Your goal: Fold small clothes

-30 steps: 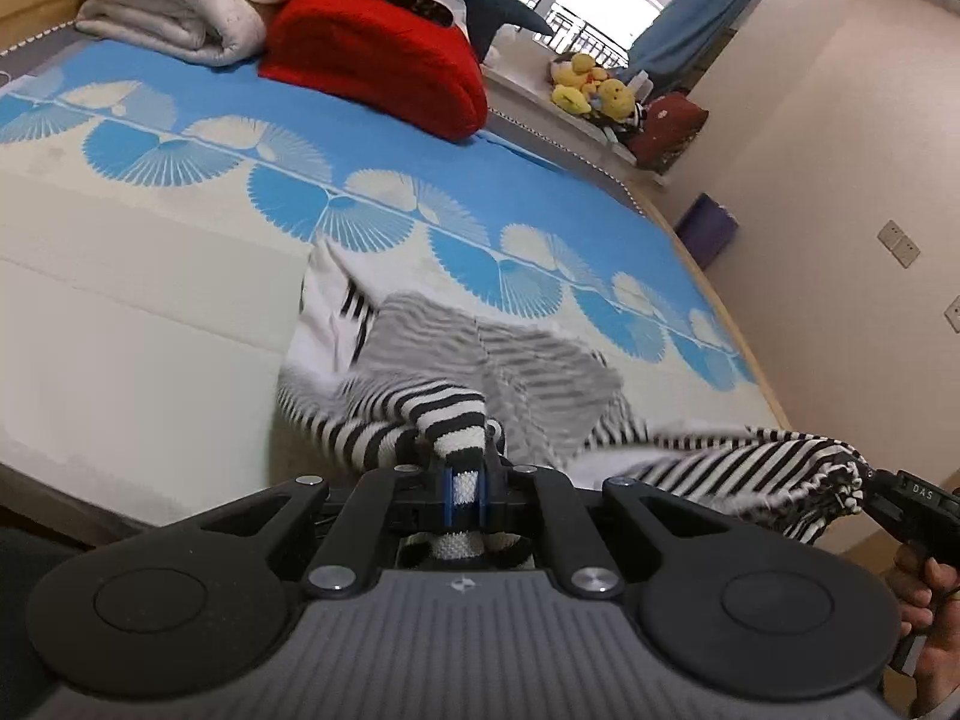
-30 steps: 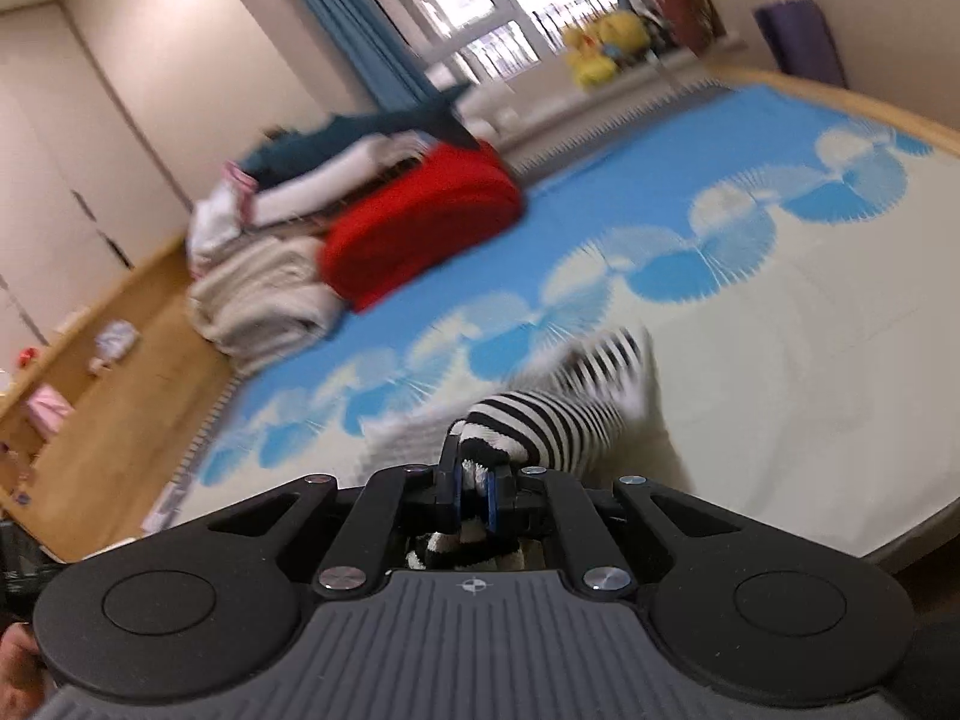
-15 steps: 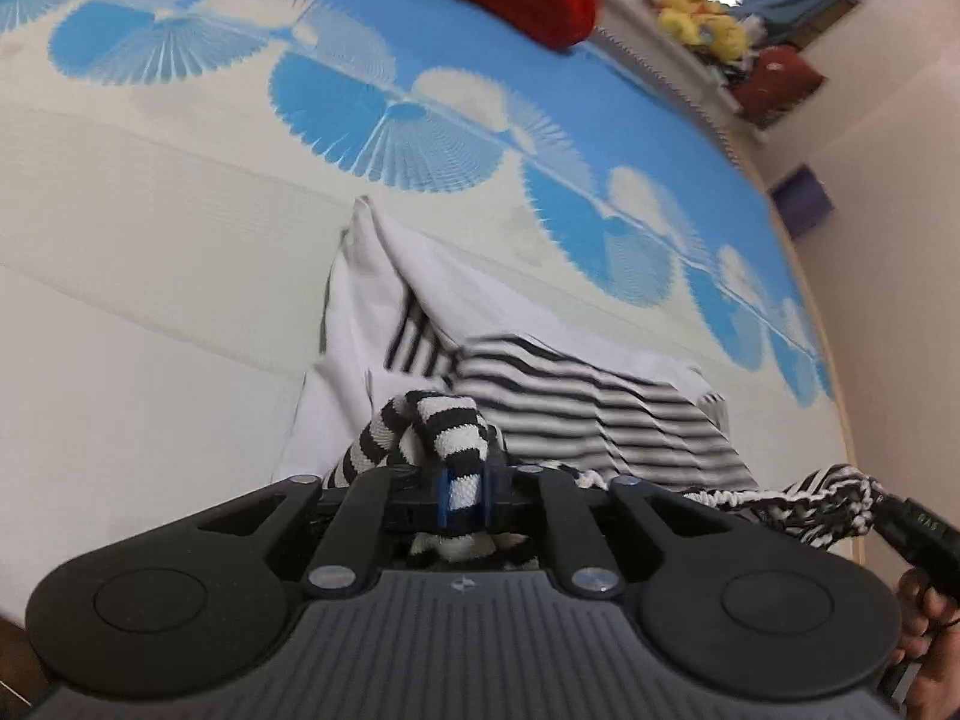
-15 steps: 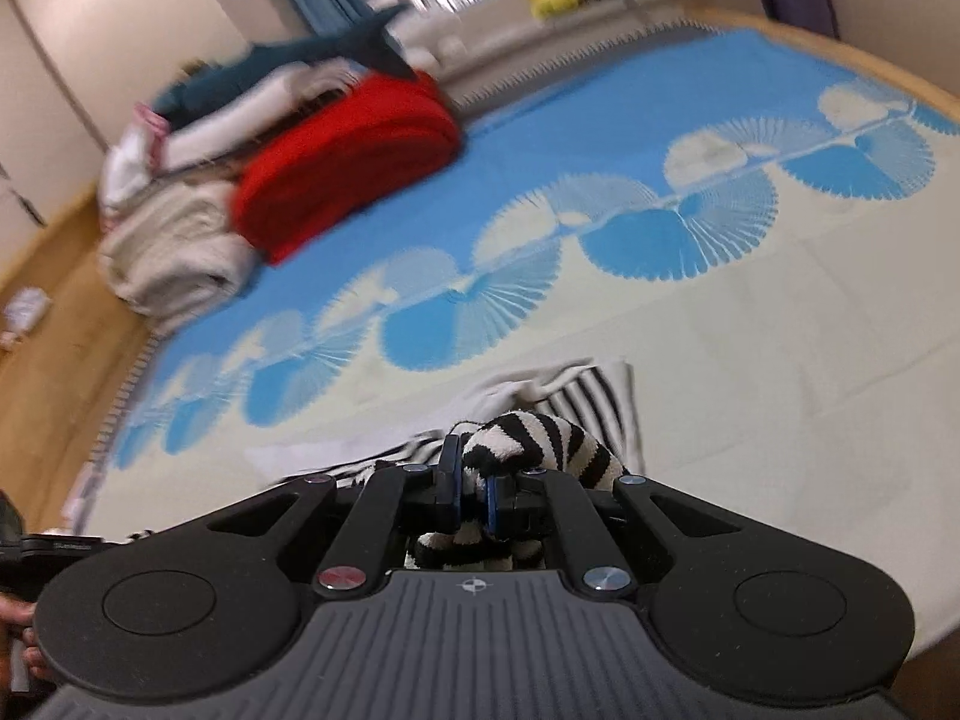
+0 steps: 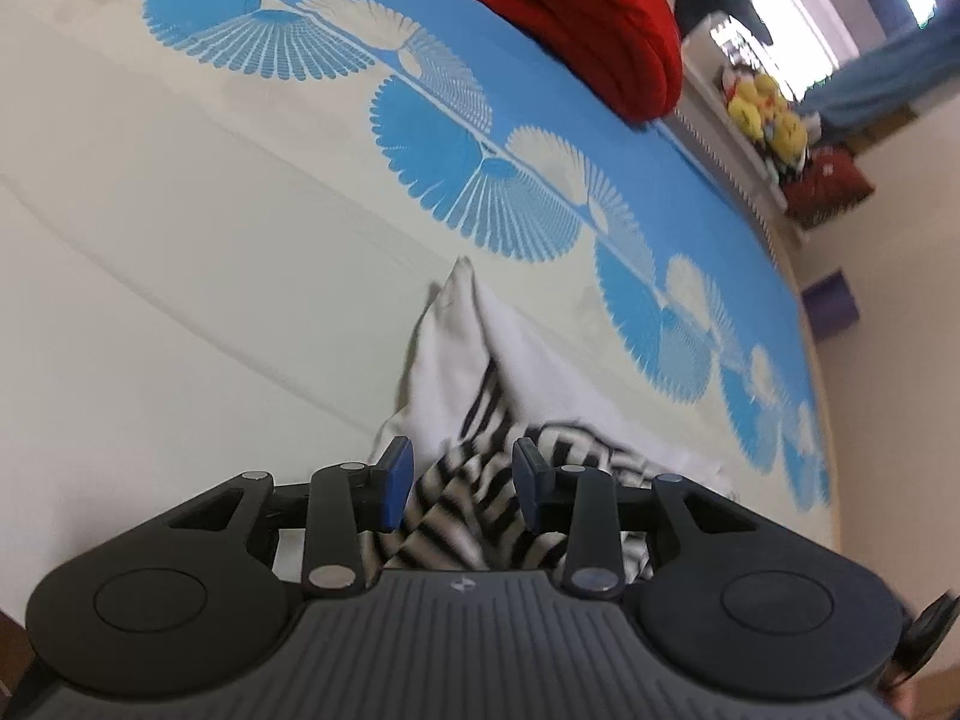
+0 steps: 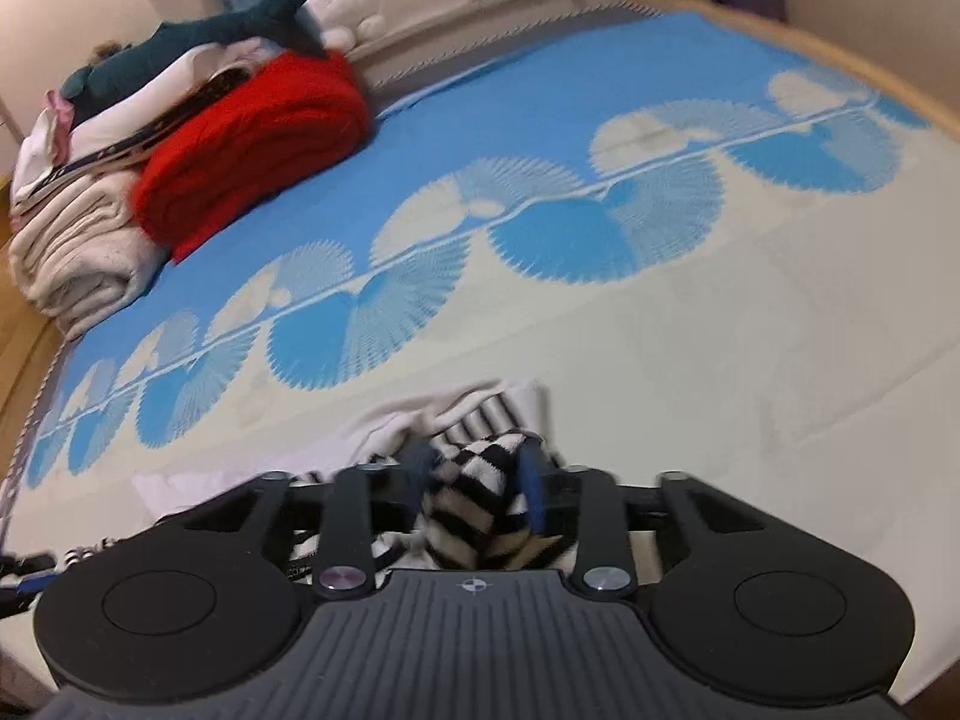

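A small black-and-white striped garment (image 5: 468, 498) with a white inner side (image 5: 456, 360) lies on the bed's cream and blue patterned cover. My left gripper (image 5: 459, 474) is open, its blue pads apart on either side of a striped fold. In the right wrist view the same garment (image 6: 474, 498) bunches between the fingers of my right gripper (image 6: 474, 480), which is also open, pads spread around the striped cloth. Both grippers sit low over the near edge of the bed.
A red folded blanket (image 6: 252, 150) and a stack of cream blankets (image 6: 72, 252) lie at the head of the bed, with a dark shark plush (image 6: 198, 36) on top. Yellow plush toys (image 5: 762, 114) sit on the window ledge. A purple box (image 5: 831, 306) stands by the wall.
Both grippers have opened and let go of the striped garment, which now rests on the bed. Both have dropped lower and closer to the cover.
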`<act>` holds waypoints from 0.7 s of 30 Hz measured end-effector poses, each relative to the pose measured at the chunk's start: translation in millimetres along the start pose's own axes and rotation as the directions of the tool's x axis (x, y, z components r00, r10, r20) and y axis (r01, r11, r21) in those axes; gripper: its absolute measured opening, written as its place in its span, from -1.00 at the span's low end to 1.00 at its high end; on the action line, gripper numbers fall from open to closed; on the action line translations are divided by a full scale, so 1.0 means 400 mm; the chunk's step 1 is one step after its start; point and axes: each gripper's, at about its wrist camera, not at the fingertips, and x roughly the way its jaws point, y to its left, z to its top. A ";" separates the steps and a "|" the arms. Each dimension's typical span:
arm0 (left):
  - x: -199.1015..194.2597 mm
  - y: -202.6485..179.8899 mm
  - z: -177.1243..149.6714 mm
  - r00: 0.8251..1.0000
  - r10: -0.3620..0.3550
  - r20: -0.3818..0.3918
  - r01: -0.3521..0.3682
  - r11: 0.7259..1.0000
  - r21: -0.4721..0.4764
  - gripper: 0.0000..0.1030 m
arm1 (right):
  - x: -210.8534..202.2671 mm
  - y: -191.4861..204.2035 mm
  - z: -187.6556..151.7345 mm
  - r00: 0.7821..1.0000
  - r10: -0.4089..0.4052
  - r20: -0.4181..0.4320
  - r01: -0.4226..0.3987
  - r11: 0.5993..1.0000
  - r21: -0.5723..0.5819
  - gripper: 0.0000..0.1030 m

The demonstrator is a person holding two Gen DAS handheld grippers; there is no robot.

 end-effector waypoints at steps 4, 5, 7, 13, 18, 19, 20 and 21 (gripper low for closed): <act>-0.030 -0.025 -0.048 0.999 0.042 -0.025 -0.039 0.992 0.118 0.11 | -0.039 -0.054 0.004 0.999 -0.028 0.033 0.026 0.997 0.072 -0.15; -0.027 -0.038 -0.059 0.998 0.056 -0.026 -0.051 0.987 0.153 0.24 | -0.046 -0.060 0.003 0.999 -0.031 0.031 0.029 0.997 0.066 -0.15; -0.025 -0.059 -0.077 0.996 0.080 -0.029 -0.072 0.972 0.226 0.35 | -0.054 -0.055 -0.003 0.999 -0.035 0.028 0.035 0.999 0.004 -0.15; 0.032 -0.140 -0.124 0.986 0.158 -0.057 -0.108 0.855 0.508 0.48 | -0.023 0.001 -0.040 0.998 -0.064 -0.024 0.056 0.966 -0.253 0.00; 0.093 -0.186 -0.108 0.980 0.197 -0.039 -0.123 0.743 0.657 0.55 | 0.049 0.041 -0.084 0.990 -0.137 -0.043 0.100 0.875 -0.474 0.10; 0.106 -0.190 -0.103 0.980 0.195 -0.036 -0.121 0.732 0.670 0.56 | 0.063 0.052 -0.090 0.990 -0.136 -0.033 0.100 0.852 -0.514 0.13; 0.123 -0.194 -0.100 0.981 0.193 -0.030 -0.121 0.721 0.682 0.56 | 0.075 0.062 -0.096 0.991 -0.130 -0.024 0.096 0.833 -0.545 0.15; 0.136 -0.194 -0.098 0.982 0.188 -0.026 -0.119 0.717 0.687 0.56 | 0.090 0.071 -0.102 0.991 -0.130 -0.024 0.093 0.813 -0.575 0.16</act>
